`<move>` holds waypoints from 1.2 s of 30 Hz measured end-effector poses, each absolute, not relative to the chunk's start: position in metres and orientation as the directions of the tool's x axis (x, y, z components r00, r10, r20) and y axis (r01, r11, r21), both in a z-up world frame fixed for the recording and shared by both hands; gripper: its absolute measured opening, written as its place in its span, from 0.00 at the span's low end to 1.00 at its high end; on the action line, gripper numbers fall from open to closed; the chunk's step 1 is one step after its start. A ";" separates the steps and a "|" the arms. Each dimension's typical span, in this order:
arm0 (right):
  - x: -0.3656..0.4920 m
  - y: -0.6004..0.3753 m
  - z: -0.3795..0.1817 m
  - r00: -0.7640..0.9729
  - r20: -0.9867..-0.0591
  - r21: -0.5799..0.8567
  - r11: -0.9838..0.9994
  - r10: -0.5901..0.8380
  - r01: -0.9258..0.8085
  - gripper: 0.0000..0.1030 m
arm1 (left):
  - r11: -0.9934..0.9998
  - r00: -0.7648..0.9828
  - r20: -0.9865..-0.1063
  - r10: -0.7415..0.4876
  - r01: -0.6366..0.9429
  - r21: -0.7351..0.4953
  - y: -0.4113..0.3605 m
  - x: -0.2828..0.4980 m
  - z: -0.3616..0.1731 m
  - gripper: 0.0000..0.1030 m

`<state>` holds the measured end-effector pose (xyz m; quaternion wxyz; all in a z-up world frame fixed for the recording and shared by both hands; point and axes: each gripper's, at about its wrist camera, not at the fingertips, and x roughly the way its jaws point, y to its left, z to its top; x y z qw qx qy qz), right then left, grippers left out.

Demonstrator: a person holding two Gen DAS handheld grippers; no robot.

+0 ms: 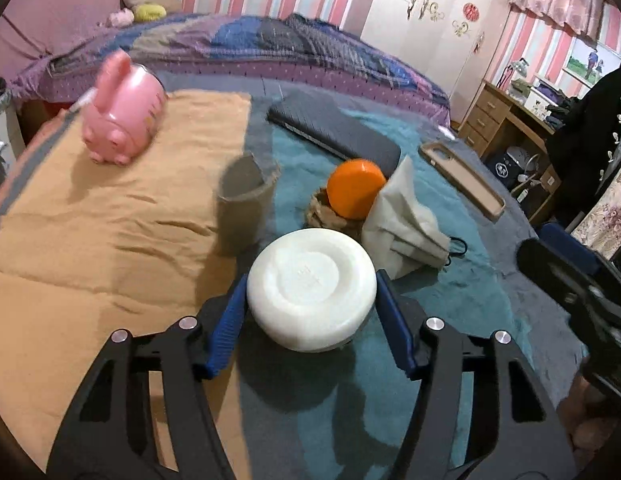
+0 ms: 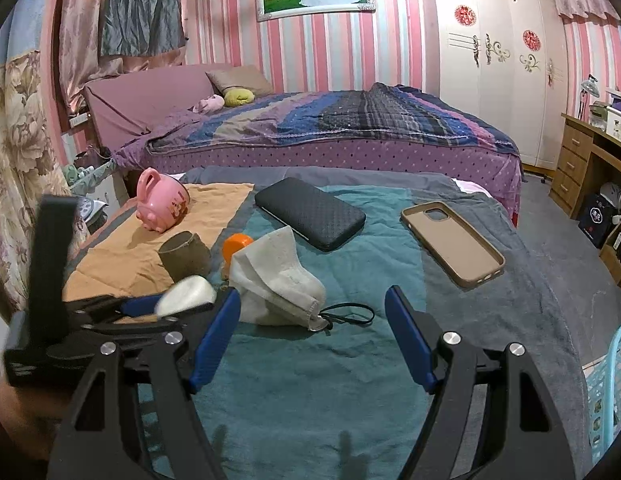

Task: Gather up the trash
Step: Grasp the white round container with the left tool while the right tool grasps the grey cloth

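1. Left gripper (image 1: 310, 300): blue pads (image 1: 226, 320) set against both sides of a round white lid-like disc (image 1: 312, 288); grip closed on the disc, which shows its flat underside to the camera.
2. Right gripper (image 2: 312, 320): jaws wide apart, nothing between them; blue fingertips (image 2: 218, 332) poised above the teal cloth (image 2: 310, 380).
3. Just past the right gripper's left pad: crumpled grey-white face mask (image 2: 276, 280), lying on the teal cloth, black ear loop (image 2: 346, 314) trailing toward the middle of the jaws.
4. Directly behind the white disc in the left view: orange round cap (image 1: 355, 188) resting on a small brown crumpled scrap (image 1: 324, 212); face mask (image 1: 402, 220) touching the cap on its right.
5. Left of the cap: brown cardboard tube (image 1: 244, 204), upright, torn at the rim, standing at the edge where the orange cloth (image 1: 110, 220) meets the teal.
6. Farther back on the orange cloth: pink pig-shaped cup (image 2: 162, 200), tipped on its side.
7. Behind the mask: black textured wallet-style case (image 2: 310, 212), flat. Well to its right: tan phone case (image 2: 452, 242), open side up, on the grey blanket.
8. Lower right edge of the right view: pale blue lattice basket (image 2: 610, 396), partly in frame.
9. Background: bed with striped purple quilt (image 2: 330, 124).
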<state>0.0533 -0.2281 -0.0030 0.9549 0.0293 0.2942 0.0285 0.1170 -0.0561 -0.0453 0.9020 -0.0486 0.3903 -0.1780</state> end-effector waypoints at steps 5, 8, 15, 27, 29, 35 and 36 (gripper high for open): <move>0.062 -0.217 -0.009 0.808 -0.582 0.076 0.996 0.086 -0.051 0.71 | 0.961 0.707 -0.654 -0.269 0.246 -0.129 -0.032 0.104 -0.034 0.59; 0.072 -0.208 -0.014 0.792 -0.603 0.079 0.995 0.099 -0.063 0.71 | 0.967 0.712 -0.655 -0.253 0.207 -0.149 -0.013 0.104 -0.035 0.59; 0.110 -0.192 -0.035 0.737 -0.669 0.031 0.994 0.096 -0.101 0.71 | 0.970 0.712 -0.659 -0.241 0.175 -0.166 0.003 0.112 -0.038 0.59; 0.120 -0.201 -0.051 0.694 -0.712 0.083 0.994 0.109 -0.070 0.23 | 0.967 0.708 -0.658 -0.255 0.199 -0.160 -0.006 0.113 -0.037 0.59; 0.113 -0.204 -0.045 0.709 -0.694 0.100 0.992 0.127 -0.080 0.18 | 0.967 0.712 -0.654 -0.254 0.196 -0.163 -0.004 0.112 -0.034 0.59; 0.088 -0.208 -0.025 0.760 -0.630 0.114 0.987 0.162 -0.116 0.15 | 0.966 0.726 -0.638 -0.258 0.198 -0.165 -0.005 0.104 -0.025 0.59; 0.079 -0.209 -0.021 0.773 -0.614 0.105 0.987 0.162 -0.123 0.15 | 0.966 0.728 -0.635 -0.258 0.201 -0.163 -0.006 0.103 -0.023 0.59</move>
